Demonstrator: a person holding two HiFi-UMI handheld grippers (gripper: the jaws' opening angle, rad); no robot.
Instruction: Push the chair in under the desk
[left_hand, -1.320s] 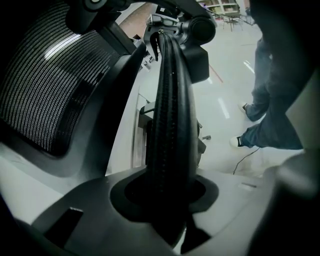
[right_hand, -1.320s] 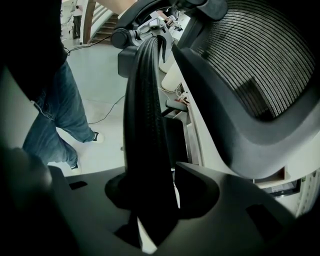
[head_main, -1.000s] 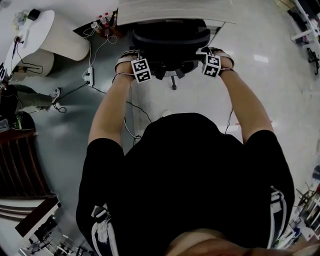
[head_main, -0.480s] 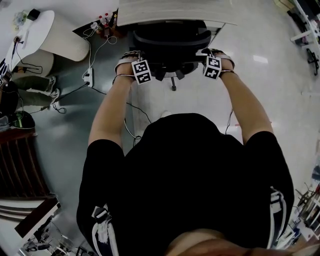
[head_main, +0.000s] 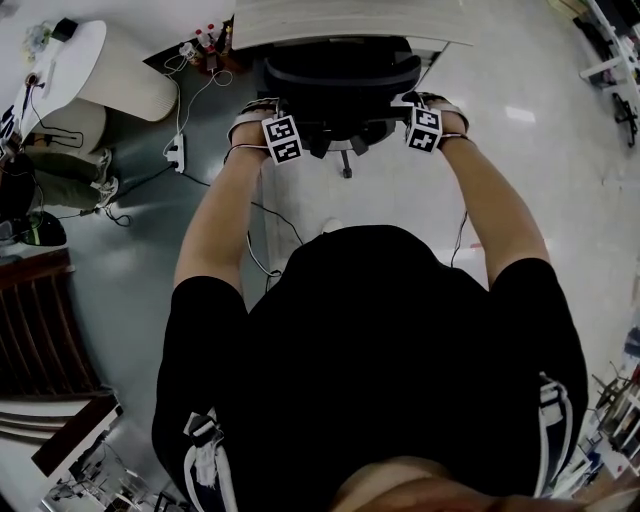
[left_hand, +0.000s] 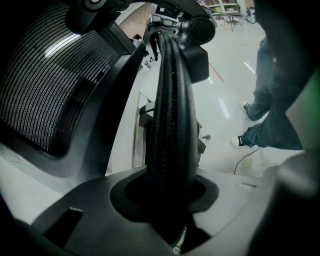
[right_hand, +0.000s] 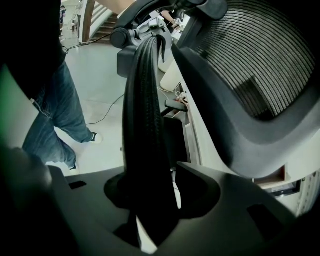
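Apparently nearly done: chair (head_main: 340, 80) at twelve o'clock, seat tucked under desk (head_main: 340, 22). Left gripper (head_main: 268, 112) and right gripper (head_main: 418, 104) fingers clamped on its armrests (left_hand: 170, 110); only a last nudge left.

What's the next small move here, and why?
Probably a short, even push forward with both hands. The left gripper is shut on the left armrest and the right gripper on the right armrest. The chair sits at the edge of the desk, with its base out on the floor.
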